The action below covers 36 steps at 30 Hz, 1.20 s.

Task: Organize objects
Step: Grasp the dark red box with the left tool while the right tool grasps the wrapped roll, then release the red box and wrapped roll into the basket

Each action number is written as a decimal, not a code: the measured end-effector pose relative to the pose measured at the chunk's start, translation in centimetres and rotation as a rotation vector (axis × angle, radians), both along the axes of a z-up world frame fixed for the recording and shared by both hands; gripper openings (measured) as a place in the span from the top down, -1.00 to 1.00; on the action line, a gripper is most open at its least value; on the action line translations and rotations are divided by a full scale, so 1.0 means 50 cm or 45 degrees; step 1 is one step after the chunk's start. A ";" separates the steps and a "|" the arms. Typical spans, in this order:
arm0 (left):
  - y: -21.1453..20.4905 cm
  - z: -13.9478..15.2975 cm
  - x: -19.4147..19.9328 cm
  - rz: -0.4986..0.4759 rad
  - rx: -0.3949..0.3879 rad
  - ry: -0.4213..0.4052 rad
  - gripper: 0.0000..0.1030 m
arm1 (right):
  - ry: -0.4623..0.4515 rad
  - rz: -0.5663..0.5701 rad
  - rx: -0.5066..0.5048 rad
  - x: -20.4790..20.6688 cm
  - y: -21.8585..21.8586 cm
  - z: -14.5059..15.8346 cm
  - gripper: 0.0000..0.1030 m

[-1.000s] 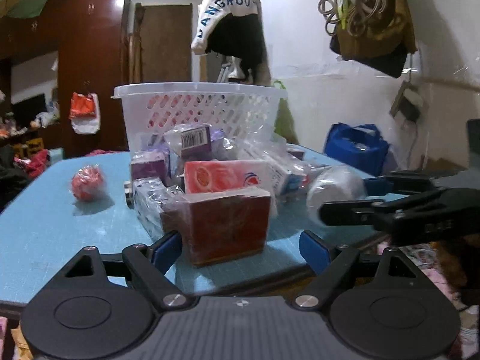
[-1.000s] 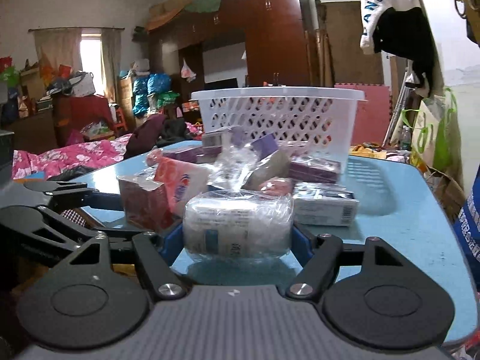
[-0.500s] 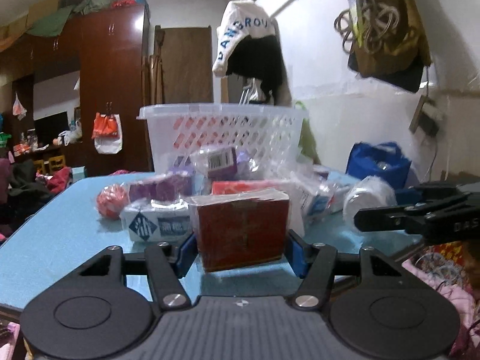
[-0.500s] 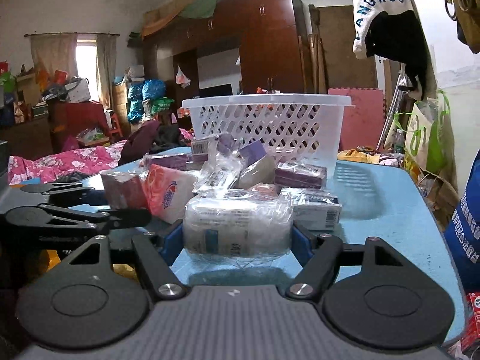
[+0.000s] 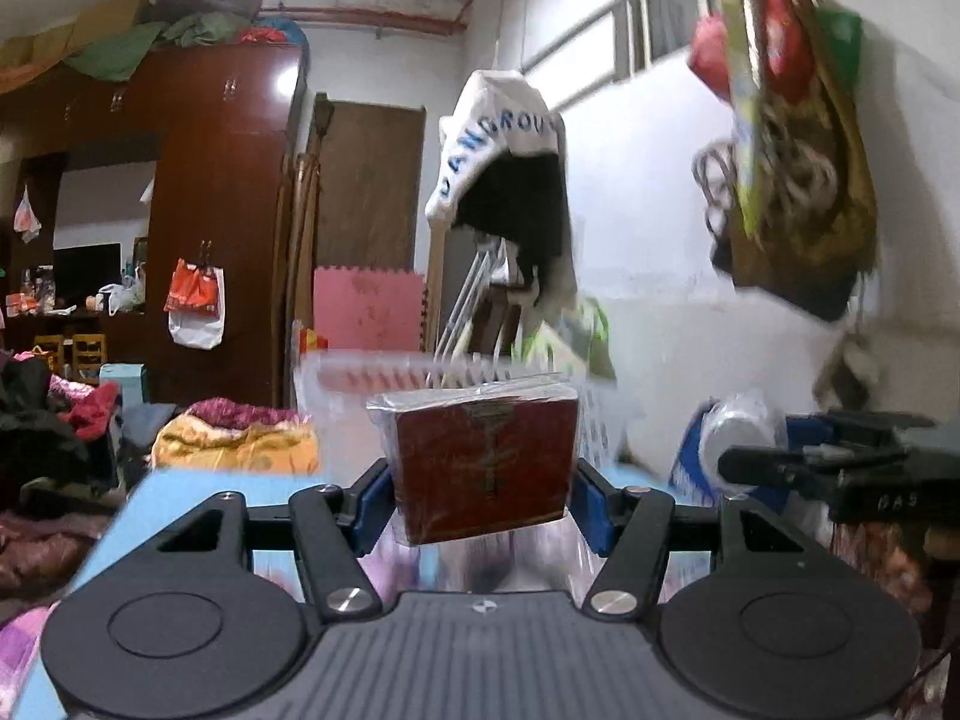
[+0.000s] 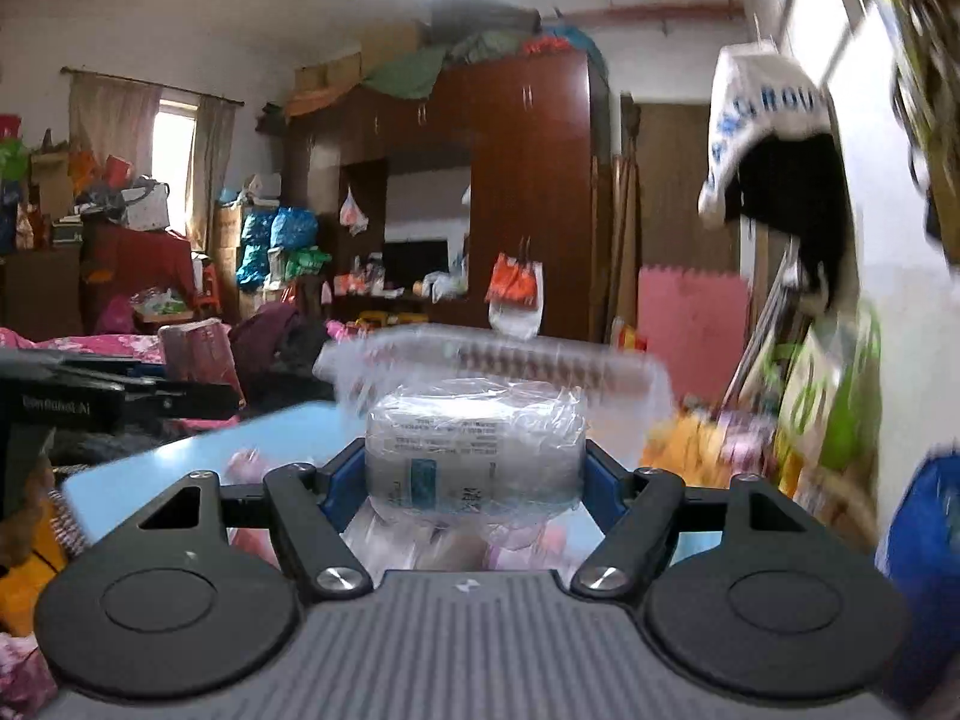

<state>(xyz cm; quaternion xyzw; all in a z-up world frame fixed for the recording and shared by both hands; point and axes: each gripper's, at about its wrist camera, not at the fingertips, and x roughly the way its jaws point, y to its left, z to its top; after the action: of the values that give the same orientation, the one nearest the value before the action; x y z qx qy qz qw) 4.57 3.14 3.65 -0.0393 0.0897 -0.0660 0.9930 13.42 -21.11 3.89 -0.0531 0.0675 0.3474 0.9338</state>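
Observation:
My left gripper (image 5: 480,495) is shut on a dark red box wrapped in clear film (image 5: 483,468) and holds it in the air, level with the rim of the white lattice basket (image 5: 360,363) behind it. My right gripper (image 6: 474,480) is shut on a clear-wrapped white roll pack (image 6: 474,450) and holds it up in front of the same basket (image 6: 510,357). The right gripper with its pack also shows at the right of the left wrist view (image 5: 798,456). The pile of packets on the blue table (image 6: 180,456) is blurred below the jaws.
The left gripper's body (image 6: 90,396) sits at the left edge of the right wrist view. A blue bag (image 6: 924,540) hangs by the table's right side. A brown wardrobe (image 5: 222,210) and hanging clothes (image 5: 510,180) stand behind the table.
Both grippers have risen off the table with their loads, the red box and the roll pack. The basket and the pile have dropped low in both views.

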 end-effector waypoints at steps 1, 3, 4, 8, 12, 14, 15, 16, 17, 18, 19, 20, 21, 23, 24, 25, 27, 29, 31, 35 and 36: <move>0.002 0.019 0.020 0.007 -0.003 -0.009 -0.25 | -0.003 0.009 0.005 0.018 0.010 0.015 -0.44; 0.001 0.057 0.064 0.011 0.009 -0.027 -0.25 | 0.002 0.009 -0.003 0.058 0.037 0.046 -0.44; -0.001 0.075 0.091 0.008 0.016 -0.025 -0.25 | -0.001 -0.010 -0.019 0.077 0.051 0.054 -0.44; -0.018 0.120 0.224 0.003 0.044 0.087 -0.26 | 0.055 -0.093 -0.092 0.170 0.106 0.070 -0.44; -0.030 0.100 0.345 0.014 0.073 0.285 -0.25 | 0.153 -0.122 -0.160 0.248 0.140 0.055 -0.44; -0.027 0.084 0.380 0.017 0.065 0.356 -0.25 | 0.181 -0.112 -0.190 0.262 0.141 0.043 -0.44; -0.021 0.078 0.387 0.016 0.047 0.375 -0.25 | 0.184 -0.114 -0.203 0.268 0.143 0.040 -0.45; -0.018 0.073 0.394 0.007 0.026 0.390 -0.26 | 0.184 -0.122 -0.213 0.272 0.144 0.040 -0.45; -0.011 0.071 0.393 0.000 0.013 0.385 -0.26 | 0.183 -0.123 -0.219 0.272 0.144 0.038 -0.45; -0.004 0.070 0.390 0.007 0.009 0.380 -0.27 | 0.183 -0.121 -0.219 0.271 0.141 0.038 -0.46; -0.001 0.072 0.390 0.021 0.013 0.382 -0.37 | 0.188 -0.120 -0.220 0.269 0.140 0.038 -0.46; 0.001 0.073 0.389 0.022 0.018 0.388 -0.49 | 0.189 -0.120 -0.226 0.266 0.139 0.040 -0.56; 0.002 0.075 0.386 0.023 0.017 0.387 -0.74 | 0.179 -0.126 -0.229 0.259 0.137 0.041 -0.82; 0.010 0.077 0.371 0.044 0.007 0.362 -0.85 | 0.118 -0.148 -0.202 0.245 0.128 0.053 -1.00; 0.014 0.080 0.364 0.052 0.003 0.356 -0.85 | 0.092 -0.152 -0.187 0.229 0.120 0.057 -1.00; 0.016 0.084 0.352 0.056 0.010 0.349 -0.85 | 0.080 -0.150 -0.178 0.221 0.116 0.064 -1.00; 0.019 0.088 0.318 0.071 0.044 0.309 -0.85 | 0.066 -0.164 -0.159 0.192 0.096 0.070 -1.00; 0.030 0.080 0.267 0.067 0.068 0.281 -0.85 | 0.045 -0.172 -0.130 0.154 0.065 0.060 -1.00; 0.048 0.056 0.207 0.038 0.064 0.272 -0.85 | 0.063 -0.164 -0.132 0.118 0.034 0.030 -1.00; 0.077 -0.019 0.096 0.028 0.035 0.270 -0.85 | 0.195 -0.195 -0.085 0.082 -0.030 -0.055 -1.00; 0.080 -0.037 0.074 0.033 0.032 0.266 -0.85 | 0.233 -0.204 -0.076 0.078 -0.043 -0.075 -1.00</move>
<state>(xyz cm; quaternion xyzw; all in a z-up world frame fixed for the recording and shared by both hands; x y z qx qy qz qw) 8.28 7.12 1.81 -0.0346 0.1929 -0.0476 0.9794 17.31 -23.25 0.12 -0.0432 0.1669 0.2728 0.9465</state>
